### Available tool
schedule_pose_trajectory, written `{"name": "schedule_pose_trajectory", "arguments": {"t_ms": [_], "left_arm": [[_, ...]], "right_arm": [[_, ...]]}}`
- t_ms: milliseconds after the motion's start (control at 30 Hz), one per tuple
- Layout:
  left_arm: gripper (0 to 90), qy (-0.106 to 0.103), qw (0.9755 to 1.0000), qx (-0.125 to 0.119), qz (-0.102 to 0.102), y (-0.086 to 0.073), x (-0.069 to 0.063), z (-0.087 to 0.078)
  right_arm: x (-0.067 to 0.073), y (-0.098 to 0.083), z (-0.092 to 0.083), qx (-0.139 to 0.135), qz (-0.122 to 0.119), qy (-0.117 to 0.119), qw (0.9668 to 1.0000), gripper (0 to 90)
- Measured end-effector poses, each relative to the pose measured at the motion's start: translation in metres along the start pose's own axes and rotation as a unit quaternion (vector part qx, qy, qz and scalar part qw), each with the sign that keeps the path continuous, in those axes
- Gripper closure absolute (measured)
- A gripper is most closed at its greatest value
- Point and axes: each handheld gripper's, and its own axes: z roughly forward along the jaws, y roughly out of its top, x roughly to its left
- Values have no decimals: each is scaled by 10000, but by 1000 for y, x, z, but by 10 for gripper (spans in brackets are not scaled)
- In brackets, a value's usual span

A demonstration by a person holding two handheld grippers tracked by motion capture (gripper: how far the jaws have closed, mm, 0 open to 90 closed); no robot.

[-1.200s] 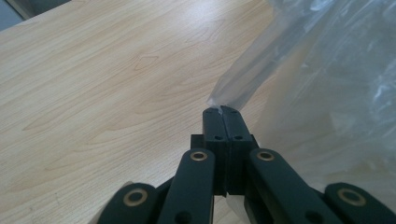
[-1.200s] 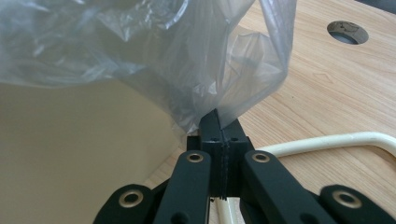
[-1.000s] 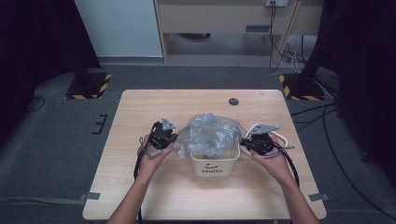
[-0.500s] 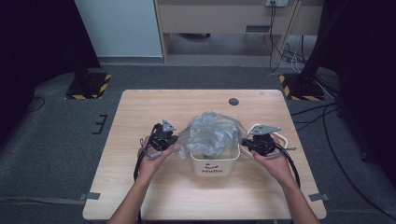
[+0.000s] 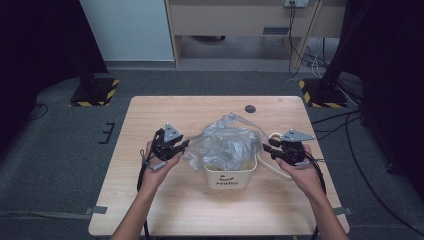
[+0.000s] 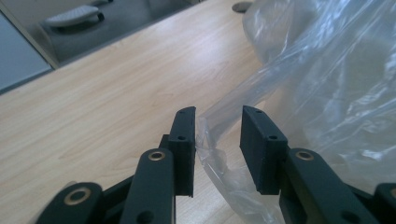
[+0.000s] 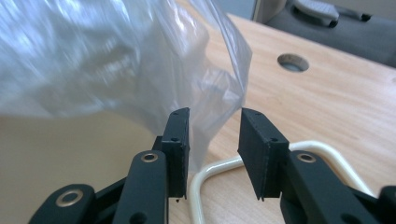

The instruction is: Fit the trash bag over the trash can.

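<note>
Clear plastic bag (image 5: 227,145) sits in the cream bucket (image 5: 230,176); left gripper (image 5: 184,145) and right gripper (image 5: 265,148) beside it, jaws apart around bag edges, not pinching.

A light wooden table (image 5: 165,200) carries 1 cream bucket (image 5: 230,177) lined with clear plastic.

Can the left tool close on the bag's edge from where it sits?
Probably yes: the left tool is open, with the plastic bag edge already between its jaws and nothing in the way.
</note>
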Motion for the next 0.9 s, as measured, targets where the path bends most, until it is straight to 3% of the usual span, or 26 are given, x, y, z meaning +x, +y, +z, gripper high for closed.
{"name": "schedule_pose_trajectory", "arguments": {"t_ms": [267,500,700,733,833,900], "left_arm": [[630,-143,9992,-363,69,7,-3,-20],[595,-339,9974,-629,84,18,-8,-33],[538,-670,9956,-611,235,25,-23,-33],[527,-758,9944,-652,335,27,-26,-31],[493,-809,9943,-587,364,30,-35,-30],[478,-931,9923,-669,471,32,-41,-27]], "right_arm": [[5,14,-13,-290,-183,5,9994,671],[9,27,-10,-465,-125,124,9988,663],[10,39,-10,-554,-83,211,9982,579],[11,40,-10,-592,-89,257,9979,562],[13,44,-9,-586,-30,402,9975,500],[15,44,-7,-566,-54,436,9974,475]]}}
